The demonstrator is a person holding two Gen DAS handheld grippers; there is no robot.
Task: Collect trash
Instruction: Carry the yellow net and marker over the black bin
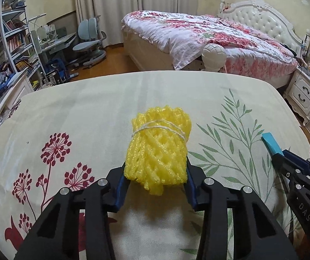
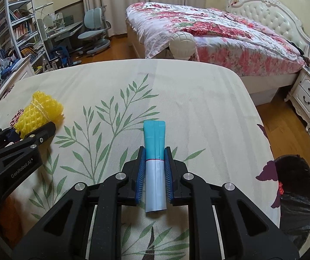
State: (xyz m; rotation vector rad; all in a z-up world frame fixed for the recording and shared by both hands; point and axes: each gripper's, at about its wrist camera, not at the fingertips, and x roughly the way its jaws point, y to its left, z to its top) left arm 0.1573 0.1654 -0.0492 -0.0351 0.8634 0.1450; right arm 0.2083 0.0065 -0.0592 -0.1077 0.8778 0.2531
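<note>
My left gripper (image 1: 156,171) is shut on a yellow foam net bundle (image 1: 158,147) tied with white string, held over the floral tablecloth (image 1: 68,108). My right gripper (image 2: 155,158) is shut on a teal and pale blue tube wrapper (image 2: 155,151) that sticks out forward between the fingers. In the left wrist view the right gripper (image 1: 274,149) shows at the right edge with the teal tip (image 1: 271,143). In the right wrist view the left gripper (image 2: 31,134) holds the yellow bundle (image 2: 40,112) at the left.
A bin lined with a black bag (image 2: 298,195) stands past the table's right edge. Beyond the table's far edge are a white round post (image 1: 213,57), a bed with a floral cover (image 1: 209,34), a nightstand (image 1: 304,95), a desk chair (image 1: 89,41) and bookshelves (image 1: 13,34).
</note>
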